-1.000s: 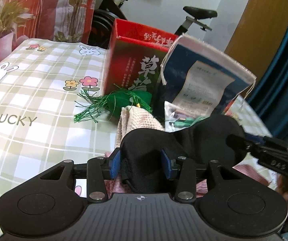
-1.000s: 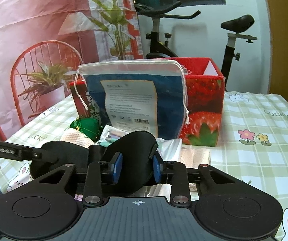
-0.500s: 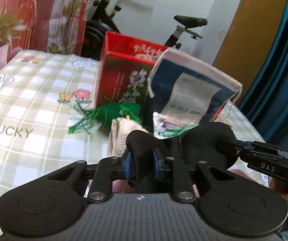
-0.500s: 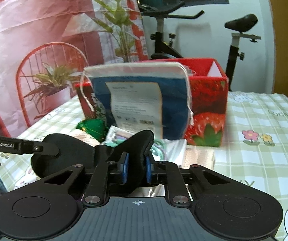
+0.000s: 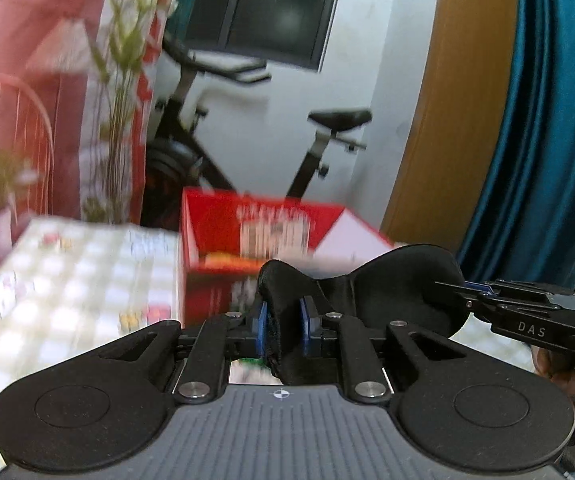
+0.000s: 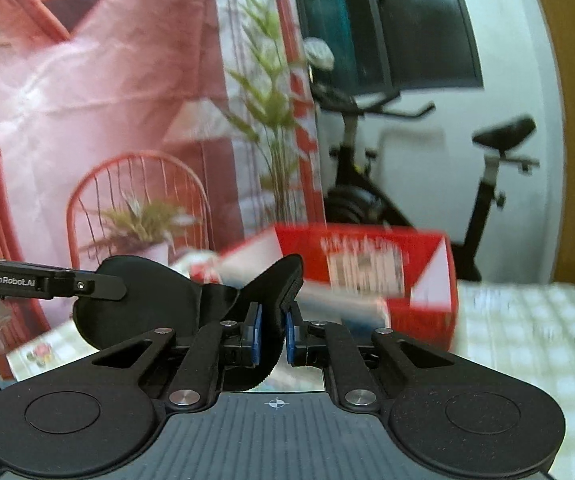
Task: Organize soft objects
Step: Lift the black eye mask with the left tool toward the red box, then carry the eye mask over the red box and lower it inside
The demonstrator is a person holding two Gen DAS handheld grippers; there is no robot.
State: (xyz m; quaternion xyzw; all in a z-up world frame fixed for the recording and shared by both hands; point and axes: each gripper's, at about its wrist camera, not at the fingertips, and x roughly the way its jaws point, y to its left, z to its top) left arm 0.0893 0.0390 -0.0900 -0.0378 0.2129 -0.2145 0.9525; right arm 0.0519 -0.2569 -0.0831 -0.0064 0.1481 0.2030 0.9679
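Both views were evenly lit by soft indoor light, without harsh shadows. The red box [image 5: 263, 236] and checked counter [image 5: 67, 280] were smeared by motion blur, while the near gripper bodies were rendered sharp. Straight lines were bowed toward the fisheye edges, and corners were darkened.

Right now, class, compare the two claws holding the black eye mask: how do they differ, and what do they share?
The left claw pinches the eye mask at one end, the right claw at the other. The left claw's grip looks wider than the right claw's. Both are shut on it, raised before the red box.
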